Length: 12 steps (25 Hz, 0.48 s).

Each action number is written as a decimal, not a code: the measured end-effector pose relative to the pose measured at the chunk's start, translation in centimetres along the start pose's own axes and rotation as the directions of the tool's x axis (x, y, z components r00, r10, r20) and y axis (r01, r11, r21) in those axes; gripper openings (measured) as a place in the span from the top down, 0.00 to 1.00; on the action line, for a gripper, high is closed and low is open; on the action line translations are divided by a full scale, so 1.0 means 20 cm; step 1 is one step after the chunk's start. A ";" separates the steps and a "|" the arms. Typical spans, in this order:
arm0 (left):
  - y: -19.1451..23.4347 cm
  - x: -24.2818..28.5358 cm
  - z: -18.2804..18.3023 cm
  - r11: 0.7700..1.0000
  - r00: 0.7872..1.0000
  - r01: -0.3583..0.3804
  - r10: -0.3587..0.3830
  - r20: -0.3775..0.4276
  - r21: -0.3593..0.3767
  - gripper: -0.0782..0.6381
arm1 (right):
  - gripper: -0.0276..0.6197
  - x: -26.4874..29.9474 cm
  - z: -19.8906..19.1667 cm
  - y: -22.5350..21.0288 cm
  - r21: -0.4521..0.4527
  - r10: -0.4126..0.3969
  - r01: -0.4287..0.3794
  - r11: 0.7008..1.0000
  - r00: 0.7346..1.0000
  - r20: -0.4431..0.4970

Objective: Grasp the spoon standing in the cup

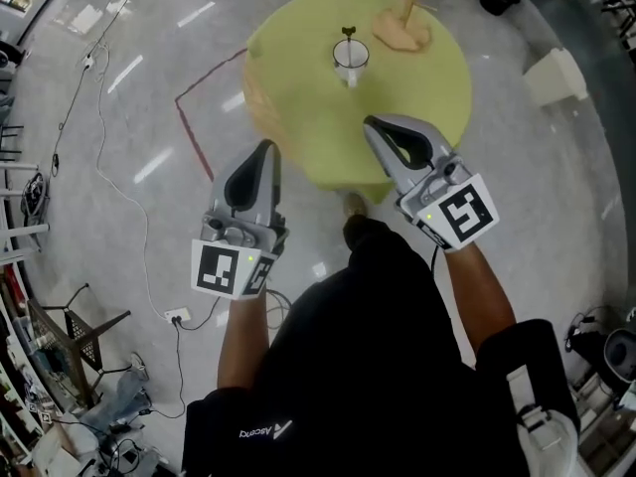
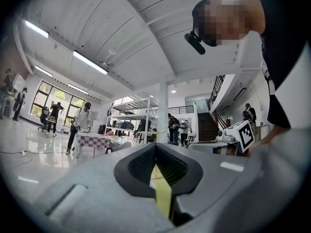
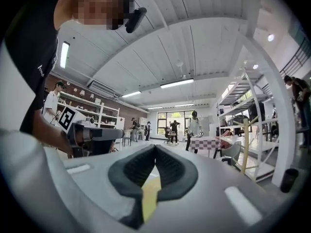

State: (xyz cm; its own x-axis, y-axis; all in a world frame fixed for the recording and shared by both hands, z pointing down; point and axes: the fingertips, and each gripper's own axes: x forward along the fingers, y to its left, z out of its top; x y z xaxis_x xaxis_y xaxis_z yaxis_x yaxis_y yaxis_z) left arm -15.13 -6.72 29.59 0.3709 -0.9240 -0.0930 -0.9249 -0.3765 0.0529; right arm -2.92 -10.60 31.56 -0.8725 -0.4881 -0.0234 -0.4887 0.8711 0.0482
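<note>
An open lab hall: shelving racks (image 2: 130, 103), scattered tables (image 2: 95, 141), other people (image 2: 80, 125) at work.

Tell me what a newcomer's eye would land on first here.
First comes the round yellow-green table on the pale floor at the top of the head view, with a clear cup near its middle and a dark spoon standing in it. Next come the two grey tools raised in front of the person: the left tool and the right tool, both shut and empty, neither at the cup.
</note>
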 end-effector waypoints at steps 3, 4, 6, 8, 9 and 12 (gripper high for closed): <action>0.10 0.22 -0.02 1.000 1.000 -0.020 0.020 -0.007 0.010 0.88 | 0.95 0.13 -0.04 -0.22 0.008 0.018 -0.018 1.000 1.000 -0.013; 0.13 0.28 -0.03 1.000 1.000 -0.027 0.027 -0.009 0.013 0.88 | 0.95 0.17 -0.05 -0.29 0.010 0.024 -0.024 1.000 1.000 -0.020; 0.18 0.39 -0.04 0.999 0.999 -0.037 0.037 -0.008 0.018 0.88 | 0.95 0.25 -0.09 -0.41 0.010 0.032 -0.032 0.999 0.999 -0.036; 0.22 0.50 -0.04 0.999 0.999 -0.041 0.041 -0.003 0.021 0.88 | 0.95 0.32 -0.13 -0.51 0.006 0.037 -0.036 0.999 0.998 -0.052; 0.24 0.54 -0.05 0.999 0.999 -0.041 0.041 -0.001 0.022 0.88 | 0.95 0.35 -0.15 -0.57 0.004 0.037 -0.037 0.999 0.997 -0.062; 0.30 0.67 -0.09 0.999 0.999 -0.040 0.040 -0.003 0.016 0.88 | 0.95 0.44 -0.26 -0.71 0.007 0.037 -0.037 0.999 0.994 -0.101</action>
State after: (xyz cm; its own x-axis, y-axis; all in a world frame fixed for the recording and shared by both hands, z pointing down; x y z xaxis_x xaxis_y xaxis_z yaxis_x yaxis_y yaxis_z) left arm -15.59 -21.60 30.50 0.3339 -0.9385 -0.0874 -0.9402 -0.3383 0.0403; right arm -3.68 -27.58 35.78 -0.8854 -0.4580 0.0796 -0.4561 0.8889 0.0419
